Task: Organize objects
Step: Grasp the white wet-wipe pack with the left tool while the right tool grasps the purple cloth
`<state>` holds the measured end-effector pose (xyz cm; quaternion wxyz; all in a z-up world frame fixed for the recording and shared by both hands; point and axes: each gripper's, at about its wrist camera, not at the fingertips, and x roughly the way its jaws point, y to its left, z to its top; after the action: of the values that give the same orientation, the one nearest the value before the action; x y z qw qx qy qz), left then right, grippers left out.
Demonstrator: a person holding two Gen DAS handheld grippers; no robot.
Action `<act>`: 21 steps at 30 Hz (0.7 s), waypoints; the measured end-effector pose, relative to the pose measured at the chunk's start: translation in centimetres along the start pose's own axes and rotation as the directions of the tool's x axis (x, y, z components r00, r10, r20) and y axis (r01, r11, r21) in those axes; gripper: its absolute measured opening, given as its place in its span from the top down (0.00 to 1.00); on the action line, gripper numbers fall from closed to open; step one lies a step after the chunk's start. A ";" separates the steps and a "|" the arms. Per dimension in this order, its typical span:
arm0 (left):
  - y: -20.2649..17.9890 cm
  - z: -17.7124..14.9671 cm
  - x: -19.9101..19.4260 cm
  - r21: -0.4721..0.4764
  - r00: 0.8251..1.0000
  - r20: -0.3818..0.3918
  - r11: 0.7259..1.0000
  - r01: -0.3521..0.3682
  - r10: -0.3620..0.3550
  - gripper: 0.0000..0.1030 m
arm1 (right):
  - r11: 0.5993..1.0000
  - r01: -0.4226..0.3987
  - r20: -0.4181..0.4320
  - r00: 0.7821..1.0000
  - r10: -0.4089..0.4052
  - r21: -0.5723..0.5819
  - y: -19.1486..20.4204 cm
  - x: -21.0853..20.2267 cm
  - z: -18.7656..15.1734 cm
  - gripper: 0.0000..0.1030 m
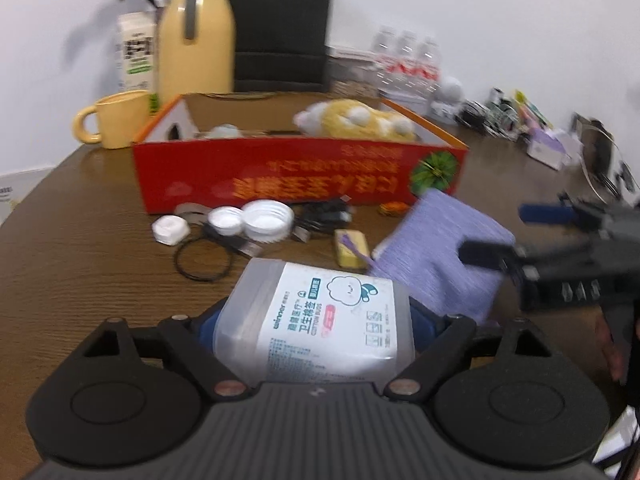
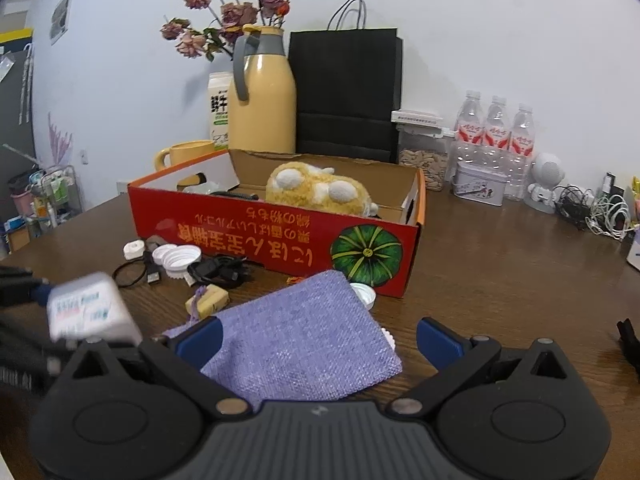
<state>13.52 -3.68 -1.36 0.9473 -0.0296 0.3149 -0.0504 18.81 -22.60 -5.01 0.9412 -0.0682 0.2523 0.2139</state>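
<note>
Two grippers are working over a cluttered wooden table (image 1: pixel 80 240), where loose items are lying in front of a red cardboard box (image 1: pixel 300 176), likely waiting to be sorted into it.

Left wrist view: the left gripper (image 1: pixel 312 320) is standing wide with a clear plastic cotton-bud box (image 1: pixel 320 316) filling the gap between its blue pads; both pads are sitting against the box's sides, so the jaws appear to be clamping it, held level, probably for carrying to the red box. White bottle caps (image 1: pixel 244 222), a black cable (image 1: pixel 320 216) and a yellow soap bar (image 1: pixel 352 248) are lying near the box wall. A yellow plush toy (image 1: pixel 360 120) is already resting inside.

Right wrist view: the right gripper (image 2: pixel 320 340) is hanging with its jaws apart, straddling a purple woven pouch (image 2: pixel 304 340) that is lying flat on the table. The left pad (image 2: pixel 200 340) is touching or overlapping the pouch's edge; the other pad is standing clear, so nothing is being gripped
</note>
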 end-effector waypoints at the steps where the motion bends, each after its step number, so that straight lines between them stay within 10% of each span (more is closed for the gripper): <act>1: 0.1 0.2 -0.1 -0.009 1.000 0.006 1.000 -0.012 0.012 0.16 | 1.000 -0.010 -0.005 1.000 0.010 -0.007 0.1 0.1 0.0 0.00; 16: 1.3 -0.2 0.0 -0.051 0.998 -0.008 0.996 -0.069 0.068 0.15 | 0.990 -0.063 -0.110 0.993 0.049 -0.125 2.1 2.3 -0.7 0.01; 21: 1.8 -0.7 -0.3 -0.067 0.998 -0.004 0.995 -0.069 0.069 0.15 | 0.989 -0.129 -0.116 0.986 0.121 -0.073 1.9 1.8 -0.9 0.40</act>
<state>12.98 -1.84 -1.87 0.9468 -0.0505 0.3179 -0.0068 19.00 -20.47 -6.69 0.9069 -0.1019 0.2995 0.2784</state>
